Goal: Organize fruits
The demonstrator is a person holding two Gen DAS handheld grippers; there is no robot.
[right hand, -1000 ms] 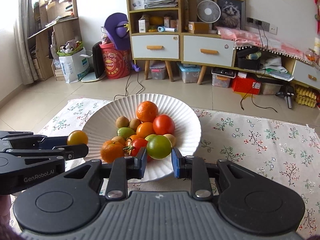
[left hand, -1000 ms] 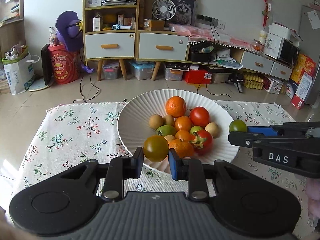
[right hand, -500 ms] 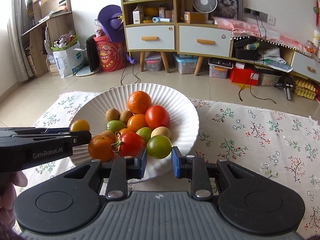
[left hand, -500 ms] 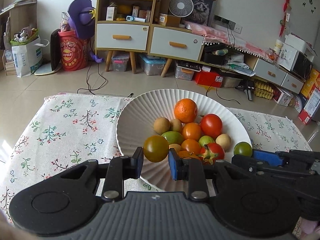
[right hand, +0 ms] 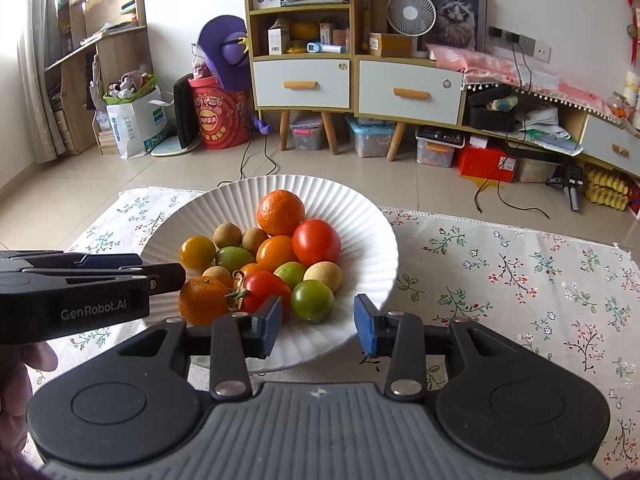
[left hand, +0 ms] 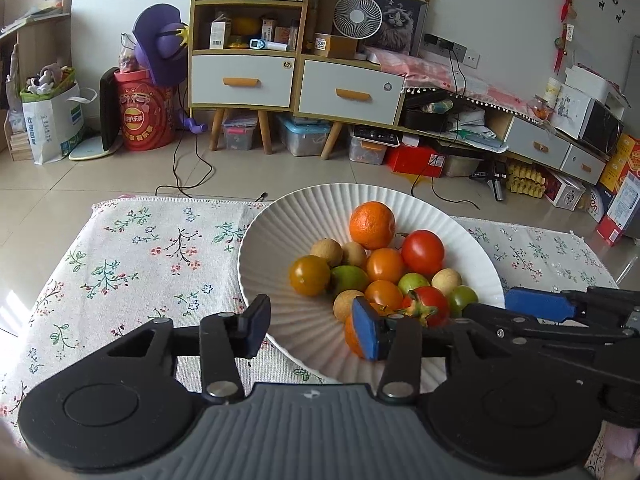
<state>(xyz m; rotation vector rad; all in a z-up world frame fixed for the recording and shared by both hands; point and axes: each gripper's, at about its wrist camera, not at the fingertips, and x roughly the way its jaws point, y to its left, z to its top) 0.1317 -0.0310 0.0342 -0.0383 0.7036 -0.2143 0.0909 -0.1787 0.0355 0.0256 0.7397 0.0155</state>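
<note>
A white ribbed bowl (left hand: pixel 280 248) (right hand: pixel 360 232) on the floral tablecloth holds several oranges, tomatoes and small brown fruits. My left gripper (left hand: pixel 312 330) is open and empty over the bowl's near rim; the yellow-brown tomato (left hand: pixel 309 275) (right hand: pixel 197 252) lies in the bowl just ahead of it. My right gripper (right hand: pixel 318 326) is open and empty at the bowl's near rim; the green tomato (right hand: pixel 312 301) (left hand: pixel 462 298) rests in the bowl between its fingers. Each gripper shows from the side in the other's view, the right one (left hand: pixel 560 320) and the left one (right hand: pixel 80 288).
The floral tablecloth (left hand: pixel 140 256) (right hand: pixel 520 280) spreads to both sides of the bowl. Beyond the table edge are a tiled floor, cables, a cabinet with drawers (left hand: pixel 296 80), a red bucket (left hand: pixel 144 120) and storage boxes.
Both grippers have opened. The yellow-brown tomato dropped from the left one into the bowl, and the green tomato dropped from the right one into the bowl.
</note>
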